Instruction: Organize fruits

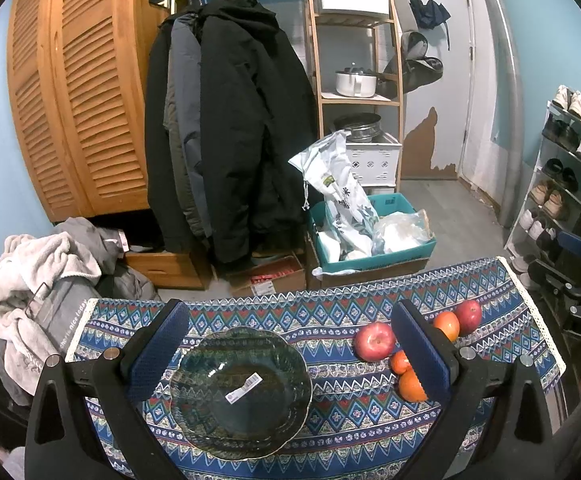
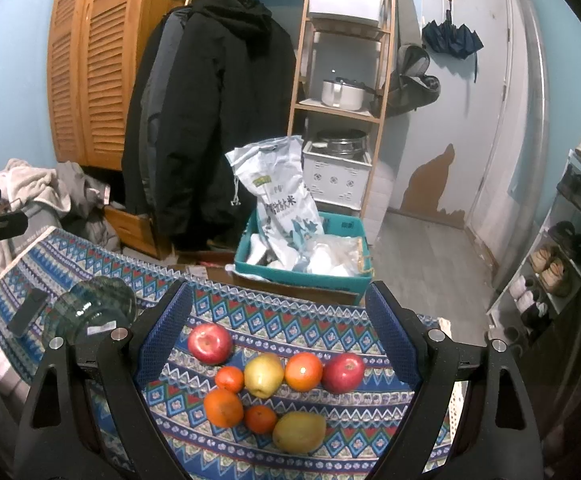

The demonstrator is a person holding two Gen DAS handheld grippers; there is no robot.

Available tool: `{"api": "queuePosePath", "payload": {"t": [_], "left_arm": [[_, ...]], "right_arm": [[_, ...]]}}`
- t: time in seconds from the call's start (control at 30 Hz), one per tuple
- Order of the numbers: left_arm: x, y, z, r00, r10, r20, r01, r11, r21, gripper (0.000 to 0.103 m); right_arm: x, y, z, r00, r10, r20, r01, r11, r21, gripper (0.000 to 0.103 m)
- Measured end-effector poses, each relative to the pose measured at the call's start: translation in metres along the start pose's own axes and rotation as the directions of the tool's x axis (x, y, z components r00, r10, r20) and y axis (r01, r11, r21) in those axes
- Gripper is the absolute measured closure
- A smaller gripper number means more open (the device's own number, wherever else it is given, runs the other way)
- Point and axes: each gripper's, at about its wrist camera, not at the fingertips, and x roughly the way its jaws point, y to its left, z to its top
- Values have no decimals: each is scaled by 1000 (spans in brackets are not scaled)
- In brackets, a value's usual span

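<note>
Both grippers hang over the patterned tablecloth (image 1: 370,432) with jaws spread wide and nothing between them: the left gripper (image 1: 288,340) frames a dark glass bowl (image 1: 242,392) bearing a white sticker. Right of the bowl, under the right gripper (image 2: 278,312), the fruits lie clustered: a red apple (image 2: 209,343), small oranges (image 2: 223,407), a yellow pear (image 2: 263,374), a mango (image 2: 299,432) and a second red apple (image 2: 343,372) farthest right.

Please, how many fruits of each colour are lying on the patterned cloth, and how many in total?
Red apples: 2
Orange fruits: 4
Yellow-green fruits: 2
Total: 8, all on the cloth; none in the glass bowl.
</note>
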Motion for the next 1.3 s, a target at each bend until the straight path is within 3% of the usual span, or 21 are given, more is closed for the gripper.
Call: {"api": "queuePosePath", "payload": {"t": [1.3], "left_arm": [[-2, -2, 2, 1000, -1, 2, 1, 1000, 3, 1]], "right_arm": [[0, -9, 2, 1000, -1, -3, 2, 1000, 2, 16]]}}
